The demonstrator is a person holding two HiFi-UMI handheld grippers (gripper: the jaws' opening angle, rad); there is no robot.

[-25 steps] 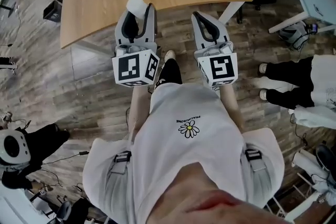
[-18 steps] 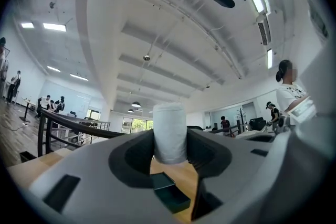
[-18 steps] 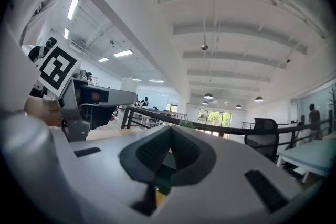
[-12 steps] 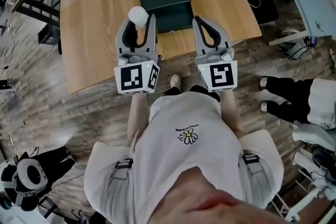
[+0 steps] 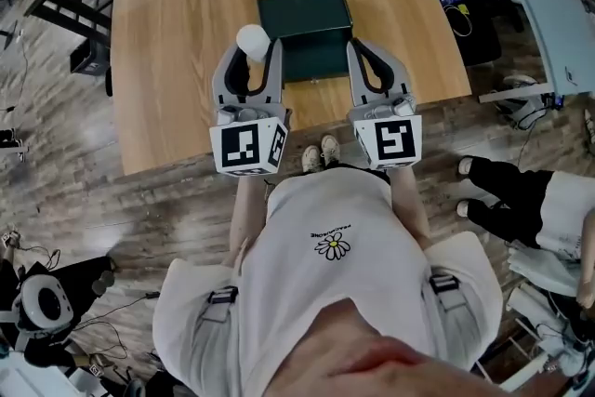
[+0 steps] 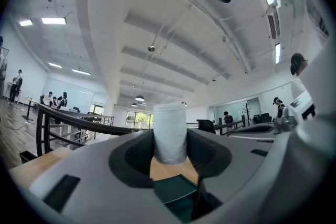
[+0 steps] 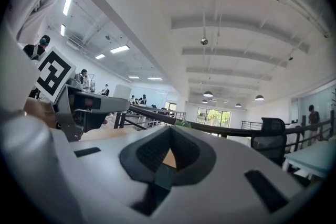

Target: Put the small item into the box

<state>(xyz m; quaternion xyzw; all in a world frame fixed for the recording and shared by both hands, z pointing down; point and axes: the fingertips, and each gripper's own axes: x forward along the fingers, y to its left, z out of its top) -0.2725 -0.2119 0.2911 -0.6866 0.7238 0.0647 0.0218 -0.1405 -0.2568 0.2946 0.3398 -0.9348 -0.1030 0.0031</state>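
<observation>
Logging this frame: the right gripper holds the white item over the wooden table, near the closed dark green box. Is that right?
No: the left gripper holds the white item, as the left gripper view shows; the right gripper is shut and empty. The rest stands: over the wooden table, near the closed dark green box.

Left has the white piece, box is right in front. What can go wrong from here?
1. The green box looks closed and the left gripper is full; the right gripper, jaws together and empty, would have to lift the lid first.
2. The white item stands out past the jaw tips, so it may tip or slip.
3. The box sits near the front edge of the table; a nudge might slide it.
</observation>
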